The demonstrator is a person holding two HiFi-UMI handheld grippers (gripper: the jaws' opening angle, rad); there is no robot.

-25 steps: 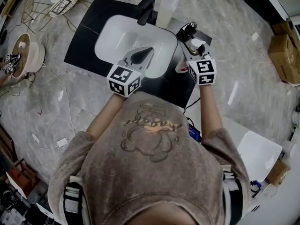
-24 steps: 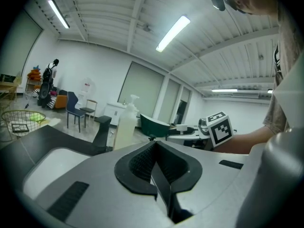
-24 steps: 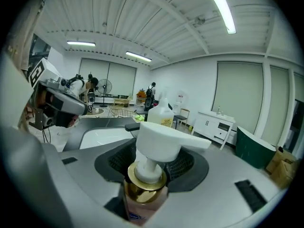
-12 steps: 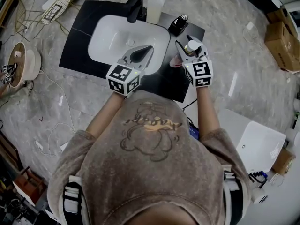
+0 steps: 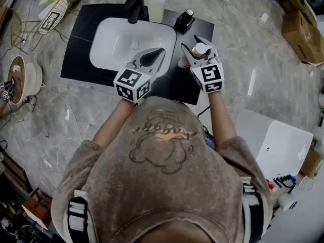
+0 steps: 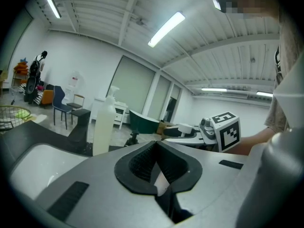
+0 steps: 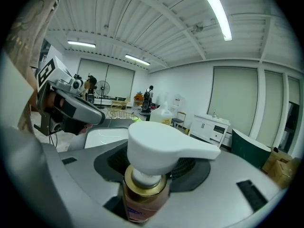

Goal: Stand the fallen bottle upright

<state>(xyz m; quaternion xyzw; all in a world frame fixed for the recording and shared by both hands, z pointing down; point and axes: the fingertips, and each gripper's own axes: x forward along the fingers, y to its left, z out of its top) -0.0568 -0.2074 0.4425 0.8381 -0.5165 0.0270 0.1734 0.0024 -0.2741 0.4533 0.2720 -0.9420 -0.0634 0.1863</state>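
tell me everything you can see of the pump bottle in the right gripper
The pump bottle has a white pump head with a long spout, a gold collar and a pinkish body with a small label. It stands roughly upright, clamped between the jaws of the right gripper, at the black counter; whether its base rests there is hidden.

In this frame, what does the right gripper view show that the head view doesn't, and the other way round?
Only the right gripper view: the ceiling strip light and a white cabinet.

Only the head view: the marker cube on the right gripper and a small black bottle.

Both: the pink pump bottle with a white head gripped in the right gripper, the white sink basin and the left gripper.
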